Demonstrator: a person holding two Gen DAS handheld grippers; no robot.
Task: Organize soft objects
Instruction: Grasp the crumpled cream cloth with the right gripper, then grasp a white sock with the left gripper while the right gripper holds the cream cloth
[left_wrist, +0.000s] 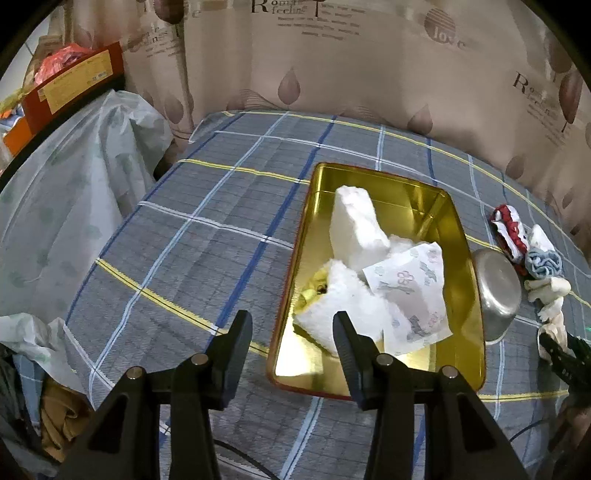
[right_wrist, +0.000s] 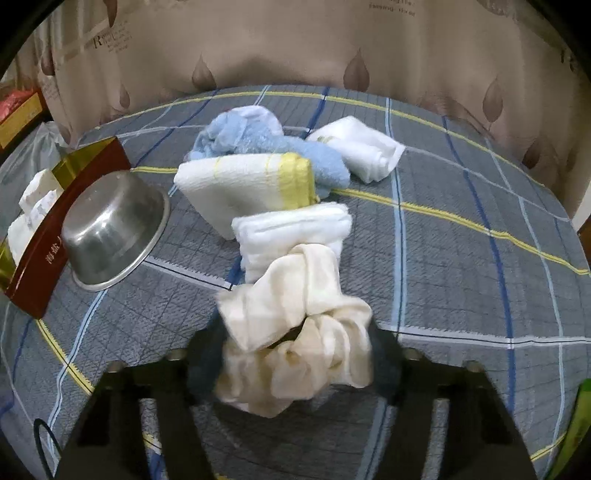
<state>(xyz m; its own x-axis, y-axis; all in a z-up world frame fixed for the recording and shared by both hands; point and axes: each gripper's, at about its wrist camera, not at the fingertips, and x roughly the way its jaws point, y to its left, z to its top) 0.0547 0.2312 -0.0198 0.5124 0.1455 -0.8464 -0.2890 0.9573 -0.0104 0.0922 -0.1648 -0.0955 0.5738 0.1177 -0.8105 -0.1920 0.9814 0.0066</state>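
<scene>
A gold tin tray (left_wrist: 461, 354) with a red outer wall (right_wrist: 44, 273) lies on the plaid bedcover and holds white foam pieces (left_wrist: 356, 229) and a flower-printed tissue (left_wrist: 410, 295). My left gripper (left_wrist: 291, 328) is open and empty over the tray's near left corner. My right gripper (right_wrist: 295, 339) is shut on a cream cloth (right_wrist: 295, 332), held above the cover. Beyond it lie a folded white cloth (right_wrist: 295, 229), a white towel with yellow stripe (right_wrist: 243, 181), a blue towel (right_wrist: 258, 136) and a white rolled cloth (right_wrist: 362, 147).
A steel bowl (right_wrist: 110, 229) lies tipped against the tray's right side; it also shows in the left wrist view (left_wrist: 495, 291). A red-and-white cloth (left_wrist: 508, 229) lies past it. A curtain (left_wrist: 332, 66) backs the bed. Plastic bags (left_wrist: 74, 206) and boxes (left_wrist: 74, 85) stand at left.
</scene>
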